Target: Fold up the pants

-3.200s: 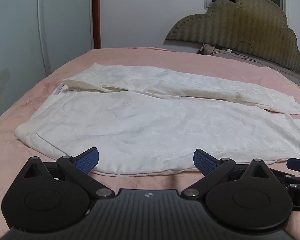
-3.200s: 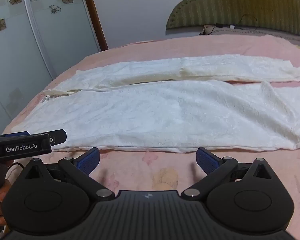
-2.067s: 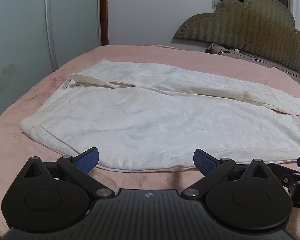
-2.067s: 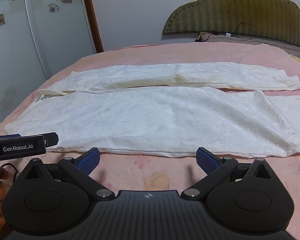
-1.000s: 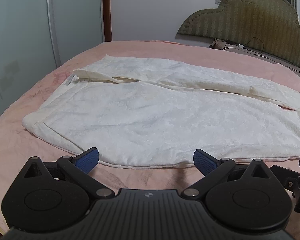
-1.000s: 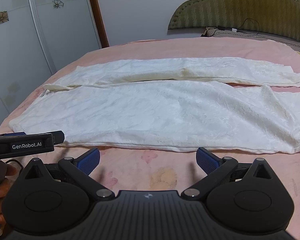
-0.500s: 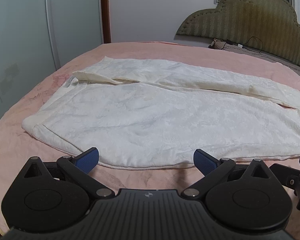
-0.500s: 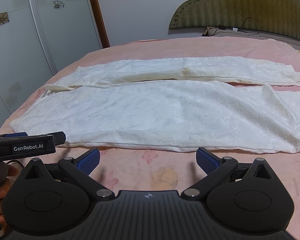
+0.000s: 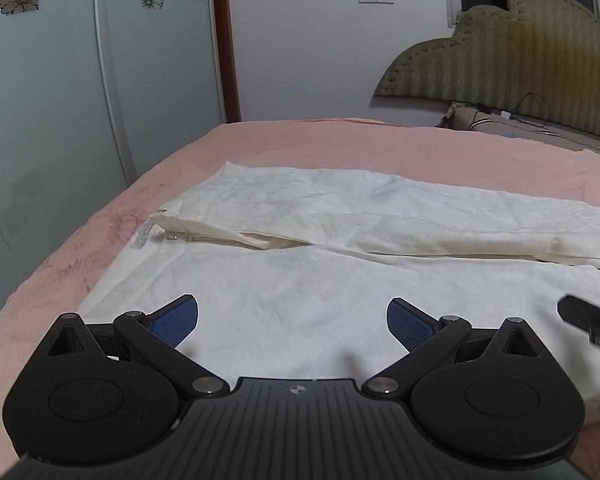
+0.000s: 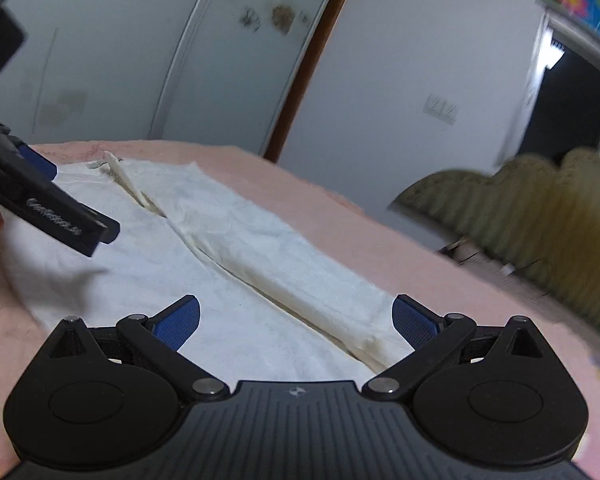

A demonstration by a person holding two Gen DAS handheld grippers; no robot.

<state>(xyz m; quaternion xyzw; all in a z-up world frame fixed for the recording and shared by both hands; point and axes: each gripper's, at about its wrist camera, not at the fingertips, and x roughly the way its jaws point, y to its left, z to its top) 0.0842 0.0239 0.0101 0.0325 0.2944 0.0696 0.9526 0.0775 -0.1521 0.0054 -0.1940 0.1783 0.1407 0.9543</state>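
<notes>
White pants (image 9: 308, 280) lie flat on the pink bed, waistband to the left, both legs running right side by side. My left gripper (image 9: 292, 320) is open and empty, low over the near leg close to the waist. My right gripper (image 10: 296, 322) is open and empty, tilted, over the pants (image 10: 236, 280) near the gap between the legs. The left gripper's body (image 10: 56, 220) shows at the left of the right wrist view, over the waist end. Part of the right gripper (image 9: 592, 320) shows at the right edge of the left wrist view.
The pink bedsheet (image 9: 340, 140) surrounds the pants. An olive padded headboard (image 9: 520, 60) stands at the right. Sliding wardrobe doors (image 9: 60, 120) with flower prints stand beyond the bed's left edge. Cables and a pillow (image 9: 480, 118) lie near the headboard.
Both grippers have moved forward from the bed's near edge to over the pants. The right gripper has also swung and tilted, so its view looks along the legs. Both stay open.
</notes>
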